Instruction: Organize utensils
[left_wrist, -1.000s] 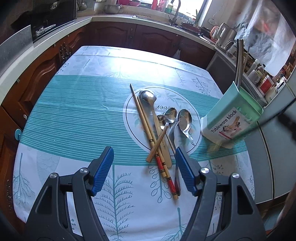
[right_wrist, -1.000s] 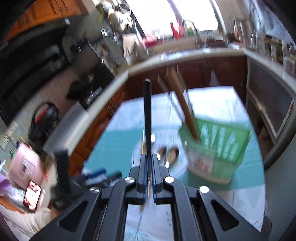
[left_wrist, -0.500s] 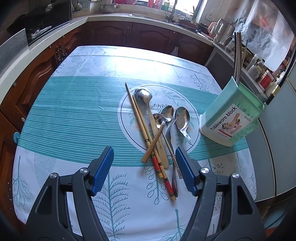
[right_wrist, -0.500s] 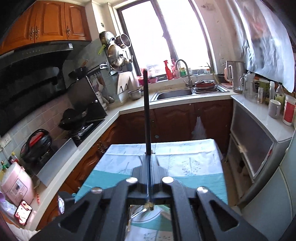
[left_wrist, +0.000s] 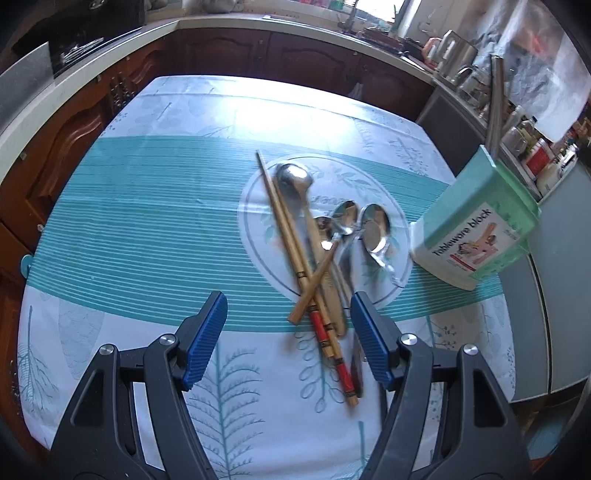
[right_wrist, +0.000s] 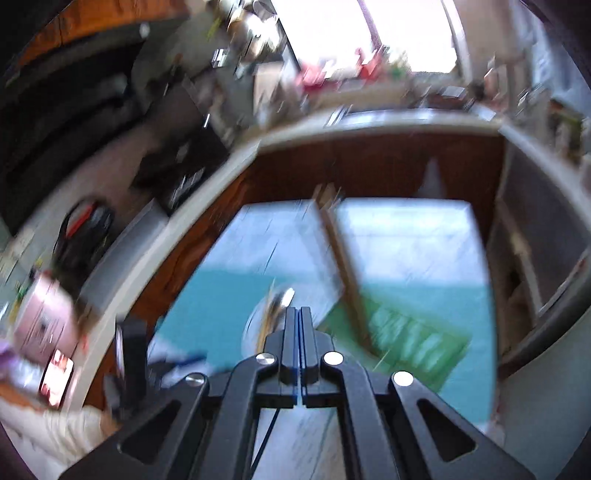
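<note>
Dark wooden kitchen cabinets surround the bench, which is covered with a white and teal leaf-pattern cloth. On its round middle motif lies a pile of utensils: four metal spoons and three wooden chopsticks. The left gripper hovers spread wide, just before the pile's near end. A green tableware block stands to the right, with sticks inside. The right gripper is pressed together, empty, in a blurred view.

Glossy metal spoons, wooden chopsticks, ribbed tablecloth
</note>
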